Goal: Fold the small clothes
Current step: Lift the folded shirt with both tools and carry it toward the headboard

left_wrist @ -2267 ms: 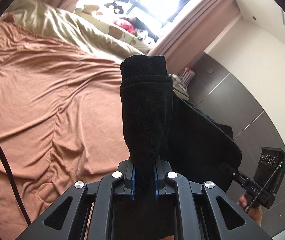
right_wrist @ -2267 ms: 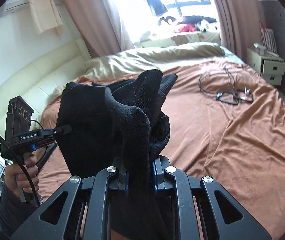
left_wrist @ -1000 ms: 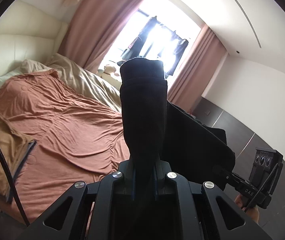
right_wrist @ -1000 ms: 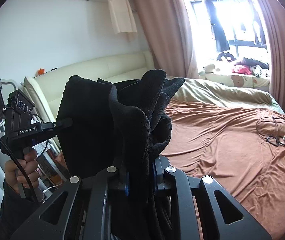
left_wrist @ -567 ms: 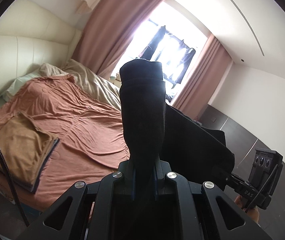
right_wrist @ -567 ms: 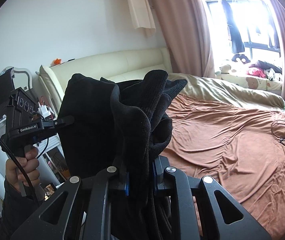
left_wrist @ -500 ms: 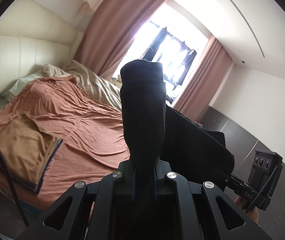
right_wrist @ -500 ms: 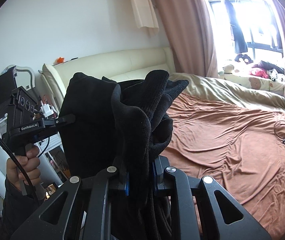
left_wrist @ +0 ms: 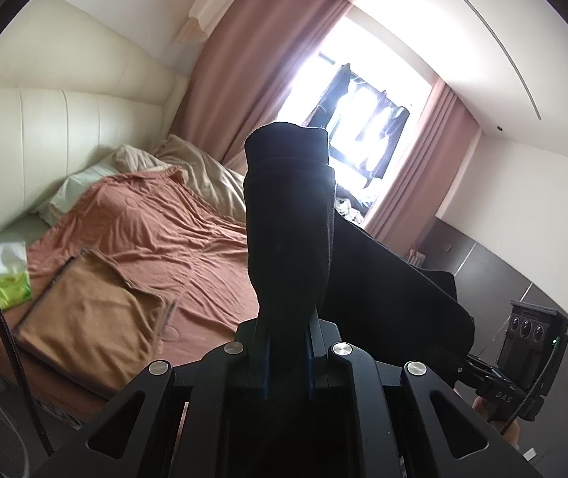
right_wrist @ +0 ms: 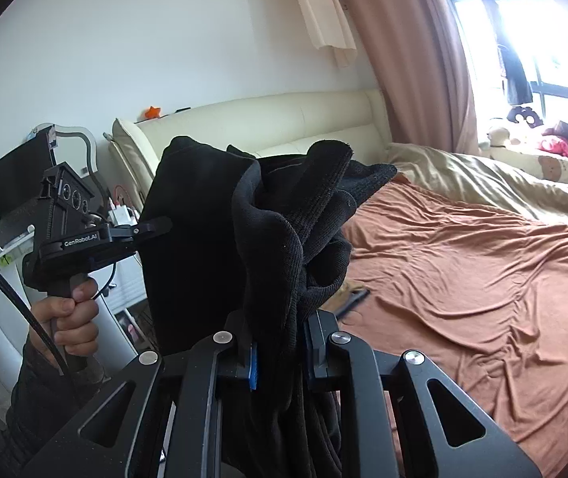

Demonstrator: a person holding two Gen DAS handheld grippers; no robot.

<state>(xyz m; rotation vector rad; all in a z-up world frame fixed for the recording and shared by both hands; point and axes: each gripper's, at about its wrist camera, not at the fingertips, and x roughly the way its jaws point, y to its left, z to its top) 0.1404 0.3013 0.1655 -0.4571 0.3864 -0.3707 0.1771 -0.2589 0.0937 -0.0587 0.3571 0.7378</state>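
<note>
Both wrist views, garment held aloft above the bed. The left tool (left_wrist: 287, 342) is closed on a bunched fold of the black garment (left_wrist: 287, 219), which rises upright from between its two fingers; the cuff-like end of the fold stands at the top. From this fold the cloth spreads to the right and down toward the right tool (left_wrist: 483, 374), seen at the lower right edge of the left wrist view, where the cloth's far end meets its tip.

In the right wrist view the right tool (right_wrist: 280, 346) is closed on a thicker, crumpled bundle of the same black garment (right_wrist: 284, 223), with ribbed edges fanning out above the fingers. A flat panel of cloth stretches to the left, where the left tool (right_wrist: 156, 226), gripped by the person's left hand (right_wrist: 70, 314), pinches its edge. The garment touches neither bed nor any other surface; it hangs between the two tools.

Background: a bed with a rust-coloured sheet (left_wrist: 172, 247) and a beige duvet (right_wrist: 495, 183) toward the window (left_wrist: 347, 119). A folded tan cloth (left_wrist: 84, 318) lies near the bed's corner, and a green tissue pack (left_wrist: 6, 275) lies just beside it. A cream padded headboard (right_wrist: 284, 123) and pink curtains (left_wrist: 252, 71) frame the scene.
</note>
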